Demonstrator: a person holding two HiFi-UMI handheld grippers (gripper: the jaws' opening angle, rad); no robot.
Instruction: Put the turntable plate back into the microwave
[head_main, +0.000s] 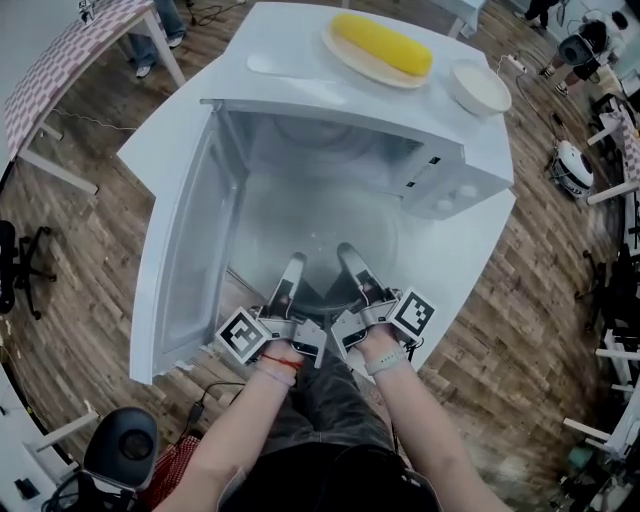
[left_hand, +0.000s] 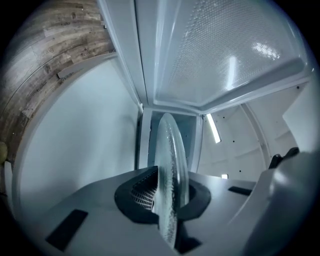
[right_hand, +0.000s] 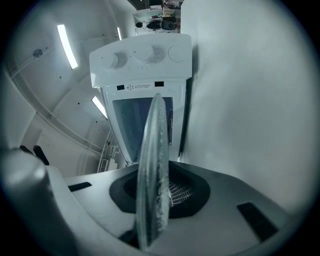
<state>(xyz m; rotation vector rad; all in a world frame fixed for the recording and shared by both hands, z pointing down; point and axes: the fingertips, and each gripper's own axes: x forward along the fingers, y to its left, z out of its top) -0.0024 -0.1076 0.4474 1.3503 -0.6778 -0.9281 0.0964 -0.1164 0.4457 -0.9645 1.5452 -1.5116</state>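
Corn (head_main: 383, 43) on a plate (head_main: 350, 60) beside a white bowl (head_main: 479, 88).

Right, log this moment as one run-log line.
left gripper: shut on turntable plate | right gripper: shut on turntable plate | microwave door: open

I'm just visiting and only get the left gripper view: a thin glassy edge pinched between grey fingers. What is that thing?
Observer: A clear round glass turntable plate; the head view shows its whole disc, roughly level, at the open mouth of the white microwave.
Visitor: Is one gripper carrying it alone?
Observer: No. The right gripper is shut on the near rim too, beside the left gripper.
Visitor: Where are the controls?
Observer: The right gripper view shows a white control panel with round knobs beyond the plate.
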